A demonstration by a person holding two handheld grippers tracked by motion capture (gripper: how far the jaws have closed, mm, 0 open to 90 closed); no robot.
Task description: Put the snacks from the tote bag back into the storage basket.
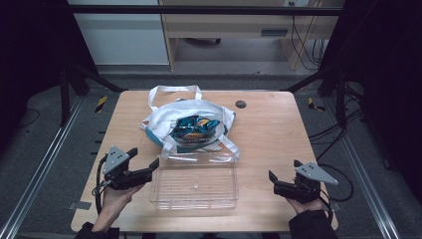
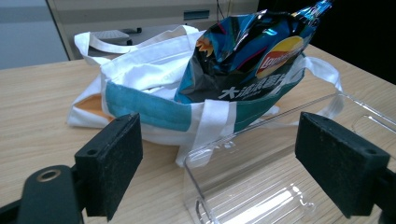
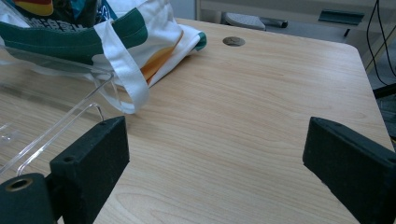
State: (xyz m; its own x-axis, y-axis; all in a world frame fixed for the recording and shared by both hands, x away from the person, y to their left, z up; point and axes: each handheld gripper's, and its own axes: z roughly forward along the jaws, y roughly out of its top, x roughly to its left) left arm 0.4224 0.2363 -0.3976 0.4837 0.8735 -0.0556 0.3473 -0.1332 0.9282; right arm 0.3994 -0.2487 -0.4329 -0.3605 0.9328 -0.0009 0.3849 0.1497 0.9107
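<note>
Clear plastic is what the empty box in front of you is made of, and nothing has gone into it yet. The shiny blue chip bag sits inside the white cloth tote bag, just behind the box, so all the moving is left to do. Your left gripper and your right gripper both have jaws wide apart, holding nothing.

The chip bag sits inside the tote bag, its lower part hidden by the cloth. The clear plastic tray runs off the bottom edge of the left gripper view. In the right gripper view the tote bag is cut off at the top.
</note>
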